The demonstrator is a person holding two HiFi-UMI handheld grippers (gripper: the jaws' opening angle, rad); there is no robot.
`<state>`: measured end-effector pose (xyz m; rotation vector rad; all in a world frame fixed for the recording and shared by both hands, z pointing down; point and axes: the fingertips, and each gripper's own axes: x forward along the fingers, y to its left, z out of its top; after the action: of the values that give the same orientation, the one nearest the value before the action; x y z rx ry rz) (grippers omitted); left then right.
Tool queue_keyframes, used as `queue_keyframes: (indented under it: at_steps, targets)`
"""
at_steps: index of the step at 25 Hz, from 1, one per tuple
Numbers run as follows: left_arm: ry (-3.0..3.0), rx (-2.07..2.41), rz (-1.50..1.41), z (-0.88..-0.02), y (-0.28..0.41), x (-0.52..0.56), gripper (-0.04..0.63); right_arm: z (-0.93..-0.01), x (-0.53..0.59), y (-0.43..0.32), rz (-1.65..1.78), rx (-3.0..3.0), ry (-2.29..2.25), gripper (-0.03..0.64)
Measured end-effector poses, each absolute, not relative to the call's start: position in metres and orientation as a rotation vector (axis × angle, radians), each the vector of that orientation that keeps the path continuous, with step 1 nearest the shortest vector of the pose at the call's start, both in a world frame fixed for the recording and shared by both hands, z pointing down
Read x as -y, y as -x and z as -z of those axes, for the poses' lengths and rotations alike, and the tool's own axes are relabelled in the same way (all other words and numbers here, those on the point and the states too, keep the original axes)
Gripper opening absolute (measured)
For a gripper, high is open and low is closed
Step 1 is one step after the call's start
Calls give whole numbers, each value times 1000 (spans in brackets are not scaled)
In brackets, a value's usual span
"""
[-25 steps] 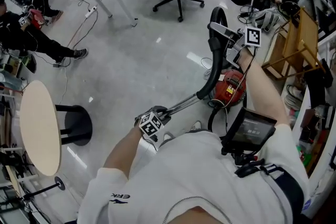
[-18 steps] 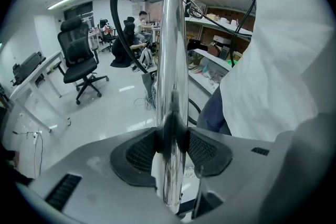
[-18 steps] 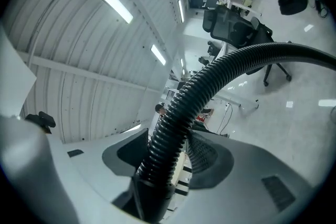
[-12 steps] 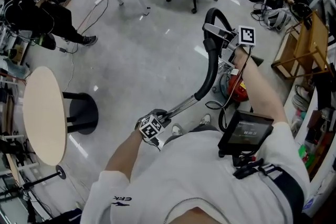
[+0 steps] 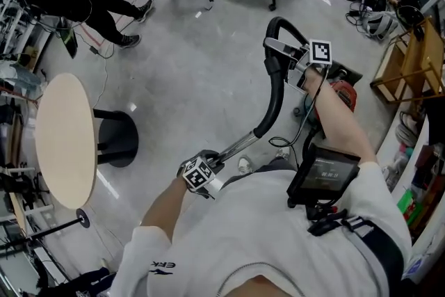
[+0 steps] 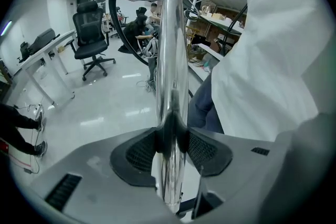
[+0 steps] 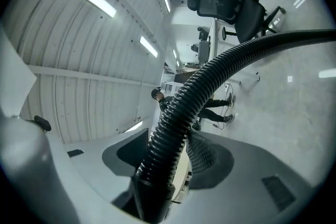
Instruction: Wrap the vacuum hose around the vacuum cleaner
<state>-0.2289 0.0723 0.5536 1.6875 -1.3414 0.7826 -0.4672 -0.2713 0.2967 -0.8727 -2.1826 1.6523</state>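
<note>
The left gripper (image 6: 169,139) clamps the chrome wand (image 6: 170,50); the right gripper (image 7: 170,157) clamps the ribbed hose (image 7: 210,81) (wrapping apparently not yet started). The next move probably calls for looping the hose around the vacuum cleaner (image 5: 342,94).

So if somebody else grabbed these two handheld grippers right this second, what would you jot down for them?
Left gripper: shut on the shiny metal tube.
Right gripper: shut on the black ribbed hose, near its smooth cuff.
Where things are: the hose arches up in the air from the tube's end to the right gripper. The red vacuum cleaner sits on the floor, just beyond the right forearm.
Done: tube and hose are both lifted and under control.
Left: no loop lies around the vacuum cleaner yet, so all the winding probably remains.
</note>
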Motion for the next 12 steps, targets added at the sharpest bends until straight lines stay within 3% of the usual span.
queue_keyframes:
  at_steps: [12]
  targets:
    - [-1746, 1194, -868, -572, 204, -194, 164, -335, 185, 401, -1745, 2189, 742, 225]
